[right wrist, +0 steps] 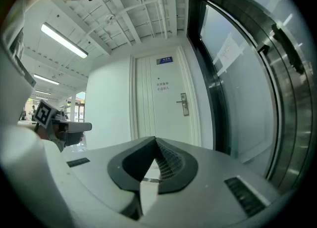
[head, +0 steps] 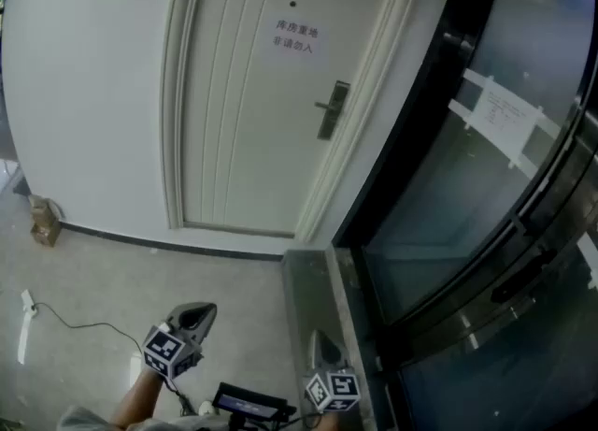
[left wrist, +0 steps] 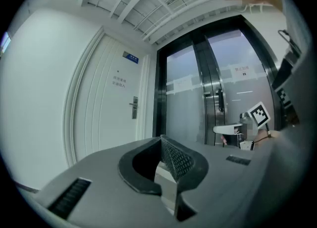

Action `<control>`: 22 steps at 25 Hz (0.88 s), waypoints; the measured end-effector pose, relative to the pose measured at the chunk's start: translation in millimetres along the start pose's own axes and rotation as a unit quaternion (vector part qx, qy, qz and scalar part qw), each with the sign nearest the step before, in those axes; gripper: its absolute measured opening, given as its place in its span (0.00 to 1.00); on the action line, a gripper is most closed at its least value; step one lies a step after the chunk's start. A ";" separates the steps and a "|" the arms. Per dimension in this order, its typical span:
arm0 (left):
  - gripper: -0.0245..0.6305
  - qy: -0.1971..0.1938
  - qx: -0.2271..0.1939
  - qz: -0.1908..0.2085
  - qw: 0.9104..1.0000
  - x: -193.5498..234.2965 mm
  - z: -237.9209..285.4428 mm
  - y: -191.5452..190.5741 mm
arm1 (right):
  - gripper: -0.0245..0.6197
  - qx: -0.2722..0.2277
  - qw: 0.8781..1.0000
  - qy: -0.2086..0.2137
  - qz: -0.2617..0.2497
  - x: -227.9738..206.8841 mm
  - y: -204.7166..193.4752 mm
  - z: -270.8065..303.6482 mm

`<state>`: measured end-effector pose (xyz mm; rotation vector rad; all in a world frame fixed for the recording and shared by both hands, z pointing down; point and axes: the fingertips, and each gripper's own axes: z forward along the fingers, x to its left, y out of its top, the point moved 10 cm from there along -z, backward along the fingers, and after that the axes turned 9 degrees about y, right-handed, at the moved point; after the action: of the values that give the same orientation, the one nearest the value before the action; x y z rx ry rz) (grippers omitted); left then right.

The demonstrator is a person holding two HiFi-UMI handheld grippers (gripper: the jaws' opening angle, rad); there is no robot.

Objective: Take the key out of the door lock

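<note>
Key is too small to see from this far; it should be in the door lock (head: 332,109), the dark metal plate with a handle on the right side of the white door (head: 243,111); the lock sits about halfway up, a little below a paper sign (head: 295,36) with print on it; I can't tell if a key sticks out of it.

I think the job has hardly begun; nothing is at the lock, and both tools are well apart from the door, with a wide bit of grey floor (head: 187,275) between. What is left is to walk up, pinch the key and pull it out, maybe with a turn first.

The left gripper (head: 192,320) is low at the bottom of the head view and points level at the door; its jaws are pressed together with nothing between them. The right gripper (head: 324,356) is near it, close to the edge of the dark glass doors (head: 486,214); its jaws are closed tight too, and it holds nothing. One of them will need to open up before it can grab the key.

Off to the left, a thin cable (head: 75,324) lies on the floor; a small brown box (head: 44,222) stands against the wall.
</note>
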<state>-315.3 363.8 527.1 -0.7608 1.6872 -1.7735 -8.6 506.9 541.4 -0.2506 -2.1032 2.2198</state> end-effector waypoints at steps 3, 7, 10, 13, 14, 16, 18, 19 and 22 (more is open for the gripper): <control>0.05 -0.002 -0.001 0.001 1.000 -4.4 5.4 2.4 | 0.05 0.002 1.000 -0.008 0.000 -2.2 3.7 -1.6; 0.05 -0.006 -0.001 -0.001 1.000 -10.3 10.9 3.3 | 0.06 -0.002 1.000 -0.018 -0.019 -6.3 2.4 -5.5; 0.05 -0.004 -0.001 0.001 1.000 -16.9 16.2 4.3 | 0.06 -0.003 1.000 -0.017 -0.015 -13.7 4.4 -7.2; 0.05 -0.004 -0.005 0.006 1.000 -26.5 25.5 6.8 | 0.06 -0.012 1.000 -0.002 -0.011 -28.0 9.2 -8.1; 0.05 -0.003 -0.006 0.007 1.000 -29.6 28.2 7.7 | 0.06 -0.014 1.000 0.002 -0.010 -31.8 11.2 -8.9; 0.05 -0.001 -0.008 0.010 1.000 -36.0 32.0 7.7 | 0.06 -0.016 1.000 0.005 -0.009 -37.4 12.8 -11.3; 0.05 0.001 -0.008 0.012 1.000 -42.8 34.9 6.2 | 0.06 -0.020 1.000 0.010 -0.011 -43.6 9.6 -13.0; 0.05 0.001 -0.007 0.011 1.000 -46.4 36.7 5.9 | 0.06 -0.021 1.000 0.011 -0.010 -46.8 7.7 -13.6; 0.05 0.002 -0.005 0.013 1.000 -53.8 45.7 6.5 | 0.06 -0.017 1.000 0.018 -0.002 -58.3 4.1 -11.5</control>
<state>-245.1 372.4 521.6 -0.7359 1.7018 -1.7524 50.9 508.3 540.7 -0.2861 -2.1220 2.1624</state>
